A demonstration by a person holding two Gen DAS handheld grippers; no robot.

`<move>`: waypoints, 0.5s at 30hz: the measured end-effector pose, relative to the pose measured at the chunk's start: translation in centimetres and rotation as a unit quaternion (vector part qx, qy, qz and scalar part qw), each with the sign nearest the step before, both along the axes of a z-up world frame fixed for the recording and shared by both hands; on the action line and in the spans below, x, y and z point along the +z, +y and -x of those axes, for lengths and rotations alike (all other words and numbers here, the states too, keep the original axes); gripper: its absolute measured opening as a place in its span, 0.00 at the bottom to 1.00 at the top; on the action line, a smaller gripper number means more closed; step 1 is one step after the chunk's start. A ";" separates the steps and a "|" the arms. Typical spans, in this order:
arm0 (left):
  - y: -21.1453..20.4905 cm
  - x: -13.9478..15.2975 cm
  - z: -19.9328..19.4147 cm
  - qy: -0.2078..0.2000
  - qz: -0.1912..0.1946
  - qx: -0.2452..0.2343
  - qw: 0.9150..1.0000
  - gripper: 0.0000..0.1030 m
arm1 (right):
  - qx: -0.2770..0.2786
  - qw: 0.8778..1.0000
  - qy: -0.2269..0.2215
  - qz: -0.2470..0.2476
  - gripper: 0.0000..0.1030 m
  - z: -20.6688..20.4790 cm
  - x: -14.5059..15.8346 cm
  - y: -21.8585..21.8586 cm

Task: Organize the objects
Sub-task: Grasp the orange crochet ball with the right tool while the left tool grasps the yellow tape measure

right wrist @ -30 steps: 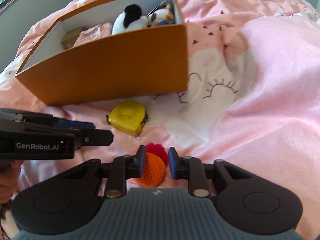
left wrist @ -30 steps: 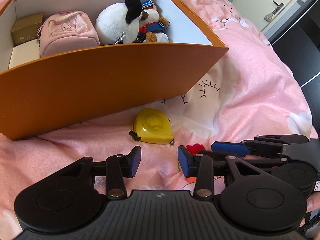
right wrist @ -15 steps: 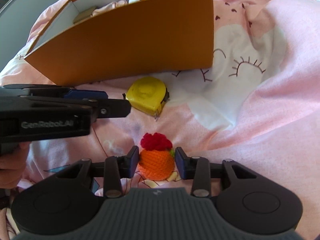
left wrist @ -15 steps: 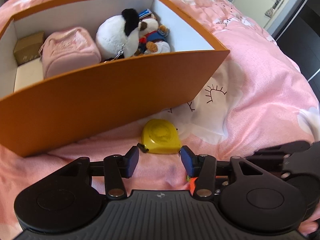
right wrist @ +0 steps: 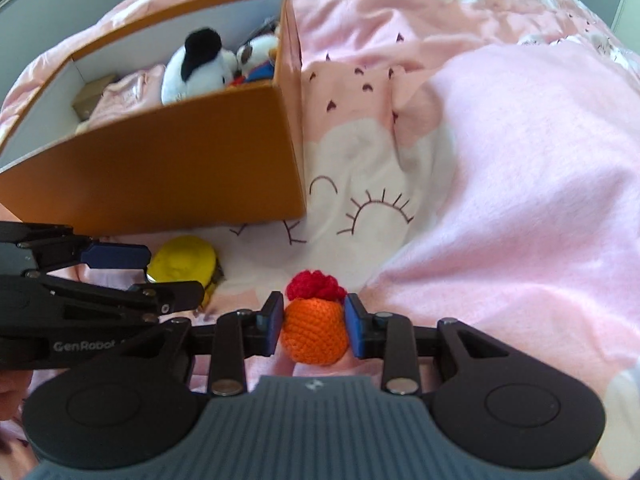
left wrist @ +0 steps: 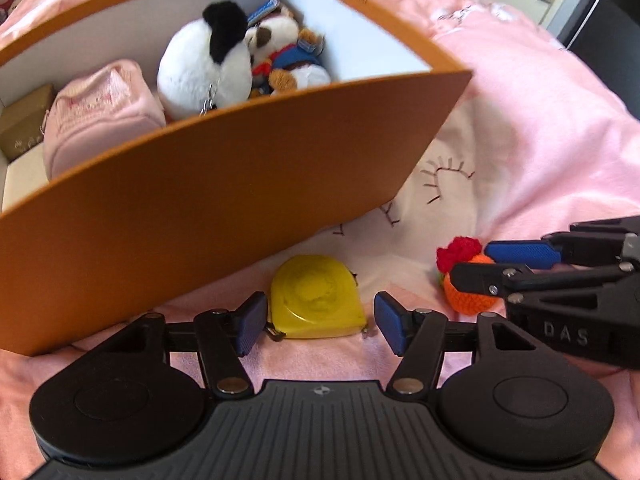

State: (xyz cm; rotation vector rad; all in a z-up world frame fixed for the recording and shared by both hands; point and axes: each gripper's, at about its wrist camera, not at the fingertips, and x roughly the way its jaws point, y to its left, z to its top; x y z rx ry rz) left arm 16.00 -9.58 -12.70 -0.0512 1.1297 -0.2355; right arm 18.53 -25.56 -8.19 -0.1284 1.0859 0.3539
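The left gripper (left wrist: 320, 322) is opening its jaws around the yellow tape measure (left wrist: 316, 298), which is lying flat on the bed (left wrist: 540, 128) just ahead of it and between the pads without being pressed — its longer side is running across the gap, close under the front wall of the orange box (left wrist: 224, 200). The right gripper (right wrist: 314, 326) is sitting beside it, closed on the orange crochet toy (right wrist: 314, 334), red tuft pointing away. Each hand is nearest its own thing. Readable writing: "GenRobot" on the left gripper's side and "DAS" on the right one — the box's rim lettering is too blurred.
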 end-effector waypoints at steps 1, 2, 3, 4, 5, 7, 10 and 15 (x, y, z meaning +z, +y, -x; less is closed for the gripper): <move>0.0 -0.3 -0.2 0.004 -0.002 0.003 1.000 0.69 | 0.001 1.000 0.001 0.001 0.34 -0.1 -0.2 0.1; 0.0 -0.5 -0.3 0.007 -0.001 0.005 1.000 0.69 | 0.002 1.000 0.002 0.001 0.34 -0.2 -0.3 -0.3; 0.0 -0.7 -0.4 0.011 0.001 0.007 1.000 0.69 | 0.002 1.000 0.004 0.001 0.34 -0.3 -0.5 -0.2; -0.1 -0.8 -0.5 0.014 0.002 0.006 1.000 0.68 | 0.003 1.000 0.005 0.001 0.34 -0.3 -0.6 -0.3; -0.1 -0.9 -0.5 0.015 0.001 0.007 1.000 0.67 | 0.004 1.000 0.006 0.001 0.34 -0.4 -0.7 -0.3; -0.2 -1.0 -0.5 0.015 0.005 0.005 1.000 0.63 | 0.006 1.000 0.007 0.002 0.35 -0.4 -0.9 -0.2; -0.2 -1.0 -0.5 0.015 0.007 0.006 1.000 0.62 | 0.007 1.000 0.010 0.004 0.38 -0.4 -1.1 -0.1; -0.1 -0.7 -0.4 0.012 0.014 0.005 1.000 0.62 | 0.006 1.000 0.016 0.012 0.41 -0.9 -1.5 0.1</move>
